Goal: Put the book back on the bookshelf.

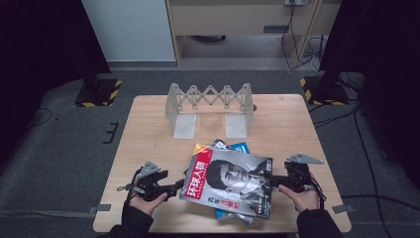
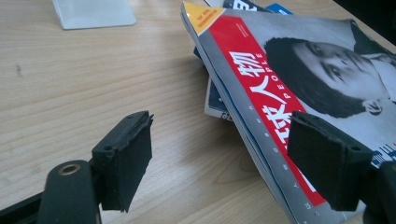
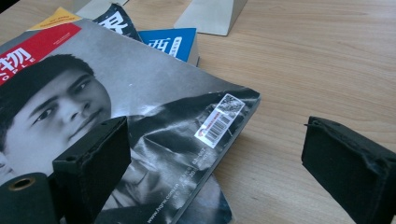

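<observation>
While both tongs gape empty, three magazines lie stacked before one rack.

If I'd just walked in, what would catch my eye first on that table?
Most likely the top magazine, with its red title band and large black-and-white portrait, lying askew on a small pile at the near edge of the wooden table. A person's hands hold the left gripper and the right gripper on either side of it, jaws open. Behind stands a pale accordion-style rack.
</observation>
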